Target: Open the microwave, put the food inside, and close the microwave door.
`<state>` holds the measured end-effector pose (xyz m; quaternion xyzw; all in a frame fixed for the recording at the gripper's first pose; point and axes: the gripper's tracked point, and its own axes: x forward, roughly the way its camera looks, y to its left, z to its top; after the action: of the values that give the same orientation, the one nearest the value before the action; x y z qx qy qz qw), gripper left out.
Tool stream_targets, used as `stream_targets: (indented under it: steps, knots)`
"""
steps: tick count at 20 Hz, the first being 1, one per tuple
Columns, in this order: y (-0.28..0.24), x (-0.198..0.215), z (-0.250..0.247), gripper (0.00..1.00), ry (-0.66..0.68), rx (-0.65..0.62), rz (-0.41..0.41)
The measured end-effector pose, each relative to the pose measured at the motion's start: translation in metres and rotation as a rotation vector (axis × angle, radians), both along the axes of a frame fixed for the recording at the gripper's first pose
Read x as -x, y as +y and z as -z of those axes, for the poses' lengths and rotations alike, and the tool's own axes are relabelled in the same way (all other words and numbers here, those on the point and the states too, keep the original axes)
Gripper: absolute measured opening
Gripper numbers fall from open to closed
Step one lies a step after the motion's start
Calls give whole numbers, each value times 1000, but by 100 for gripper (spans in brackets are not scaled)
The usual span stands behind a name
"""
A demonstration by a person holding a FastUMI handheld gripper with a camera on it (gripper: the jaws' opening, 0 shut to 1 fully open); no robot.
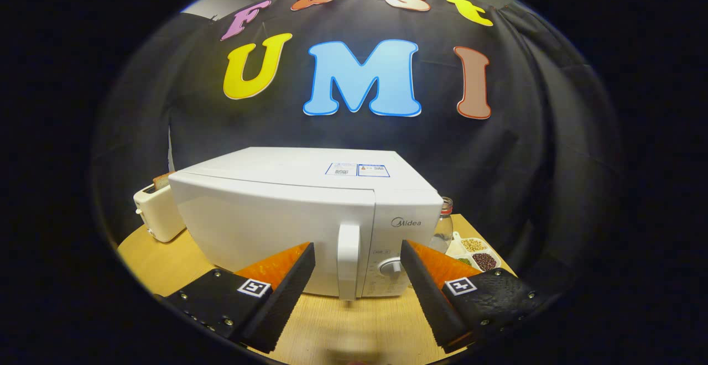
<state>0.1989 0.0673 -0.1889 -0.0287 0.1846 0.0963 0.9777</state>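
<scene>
A white microwave (287,210) stands on a round wooden table (166,260), its door shut. The door's vertical white handle (348,260) sits just left of the control panel with a round knob (391,267). My gripper (357,254) is open, with the handle just ahead of the fingers and roughly centred in the gap between them. Nothing is between the fingers. A faint blurred pale shape lies on the table close below the gripper; I cannot tell what it is.
A cream toaster (157,213) with bread in its slot stands left of and behind the microwave. To the microwave's right are a clear bottle (442,227) and a white divided tray (474,251) holding beans and grains. Black cloth walls the booth behind.
</scene>
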Motion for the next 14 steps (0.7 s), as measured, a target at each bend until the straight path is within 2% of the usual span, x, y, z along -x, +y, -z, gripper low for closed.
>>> stream_targets:
  steps: [4, 6, 7, 9, 12, 14]
  knots:
    - [8, -10, 25, 99, 60, -3, -21]
    - [7, -15, 33, 95, 76, 6, -19]
    - [8, -17, 39, 84, 88, 9, -16]
    - [9, -21, 47, 79, 109, 1, -13]
    - [11, -22, 45, 45, 109, -20, -3]
    - [13, -24, 51, 30, 111, -19, -3]
